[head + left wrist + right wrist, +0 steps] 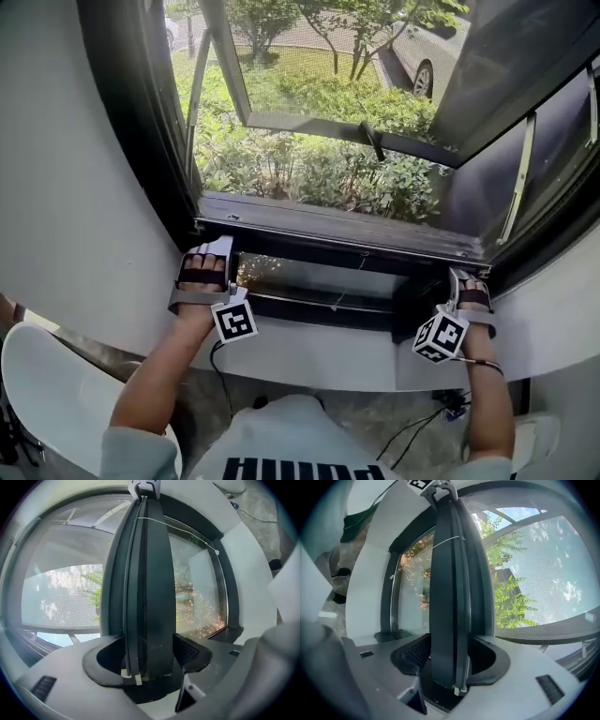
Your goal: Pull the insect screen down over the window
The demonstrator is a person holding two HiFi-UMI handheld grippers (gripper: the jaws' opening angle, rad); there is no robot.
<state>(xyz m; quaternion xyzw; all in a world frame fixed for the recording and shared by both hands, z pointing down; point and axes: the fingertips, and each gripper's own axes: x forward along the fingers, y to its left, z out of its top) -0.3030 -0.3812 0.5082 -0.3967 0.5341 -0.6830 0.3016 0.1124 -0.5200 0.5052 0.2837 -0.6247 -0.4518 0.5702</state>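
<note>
Black pull bar [337,232]: pinched at its ends by left tongs [208,255] and right tongs [466,279]
Risk: may skew and jam
Cause: one end leading

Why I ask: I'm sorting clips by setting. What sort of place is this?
Probably a ground-floor room, home or office, at an open window: a dark window frame with the insect screen bar pulled low, shrubs and a parked car outside, and a white sill below.
</note>
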